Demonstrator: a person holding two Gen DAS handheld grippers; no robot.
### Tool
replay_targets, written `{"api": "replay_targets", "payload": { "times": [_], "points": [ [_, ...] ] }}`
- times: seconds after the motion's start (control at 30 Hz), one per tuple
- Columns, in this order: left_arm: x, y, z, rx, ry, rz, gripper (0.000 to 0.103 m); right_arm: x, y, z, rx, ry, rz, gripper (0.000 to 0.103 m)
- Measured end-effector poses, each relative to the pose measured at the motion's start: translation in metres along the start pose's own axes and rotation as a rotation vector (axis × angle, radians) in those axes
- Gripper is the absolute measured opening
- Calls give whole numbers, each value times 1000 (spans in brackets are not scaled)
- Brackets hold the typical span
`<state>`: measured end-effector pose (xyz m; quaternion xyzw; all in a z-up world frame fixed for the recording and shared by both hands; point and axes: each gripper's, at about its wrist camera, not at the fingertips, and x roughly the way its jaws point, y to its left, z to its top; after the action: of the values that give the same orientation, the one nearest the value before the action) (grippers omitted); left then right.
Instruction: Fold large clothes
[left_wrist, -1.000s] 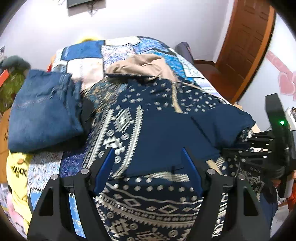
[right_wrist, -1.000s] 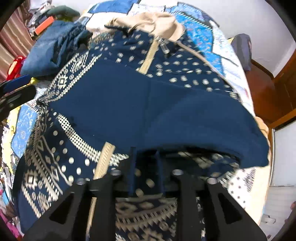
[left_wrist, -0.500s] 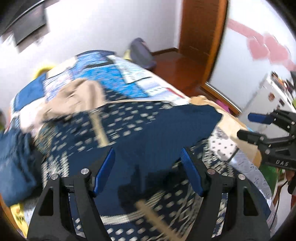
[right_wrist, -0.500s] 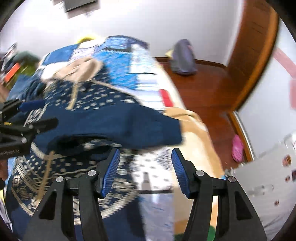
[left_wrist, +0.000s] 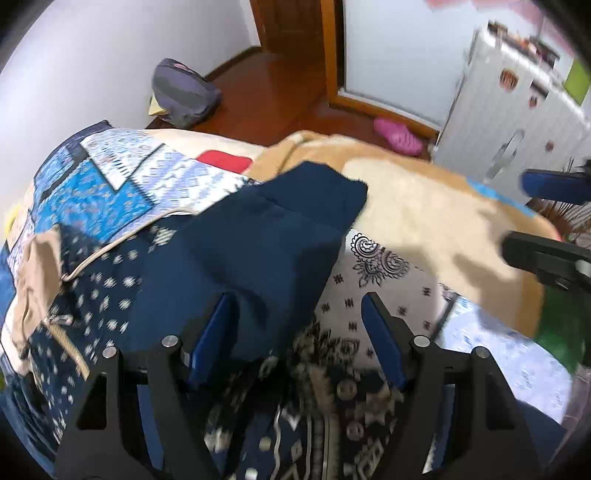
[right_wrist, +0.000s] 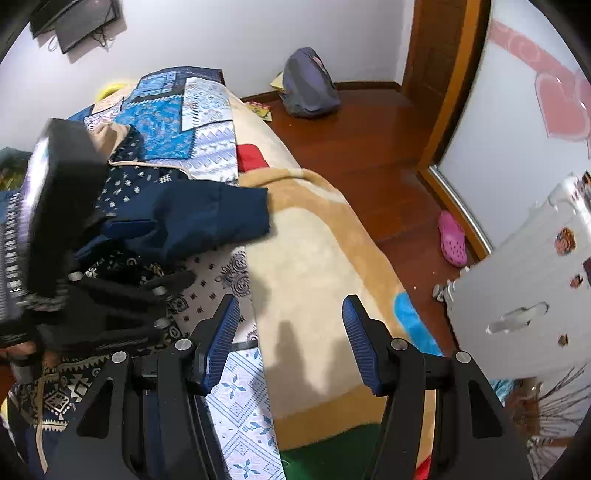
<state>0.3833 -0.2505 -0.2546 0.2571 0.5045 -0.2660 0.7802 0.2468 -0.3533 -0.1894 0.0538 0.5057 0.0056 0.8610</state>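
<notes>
Both claws have swung away from the middle of the bed toward its side edge since a second ago, and the right one, which was nearly closed over patterned cloth, now stands clear. A navy hooded garment with cream geometric print and a plain dark-blue folded-over panel (left_wrist: 258, 258) lies spread on the bed with its blue patchwork quilt and tan fleece blanket (left_wrist: 424, 221). The left claw (left_wrist: 295, 332) is spread, its left pad right against the edge of the plain panel but not pinching it, with cloth lying between the jaws. The right claw (right_wrist: 288, 339) is spread and empty, hovering over the blanket beside the garment. One fold looks done and the claws seem between grips; the next move probably calls for finding the garment's near edge or sleeve, pinching it with both, and drawing it across.
</notes>
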Motion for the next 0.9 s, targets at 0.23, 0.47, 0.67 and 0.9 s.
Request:
{"api": "replay_targets", "payload": {
  "times": [0.23,0.47,0.67,0.9],
  "points": [
    [19,9,14,-56,15,-3,5,8,-7,-7,39,34,36,54],
    [-60,63,-4,-191,-180,-3,2,9,4,2,21,26,69,54],
    [-140,140,-57,-376,-320,68,2,13,43,24,-26,2,150,54],
    [-187,207,-157,-558,-335,220,2,38,113,51,-139,21,216,54]
  ]
}}
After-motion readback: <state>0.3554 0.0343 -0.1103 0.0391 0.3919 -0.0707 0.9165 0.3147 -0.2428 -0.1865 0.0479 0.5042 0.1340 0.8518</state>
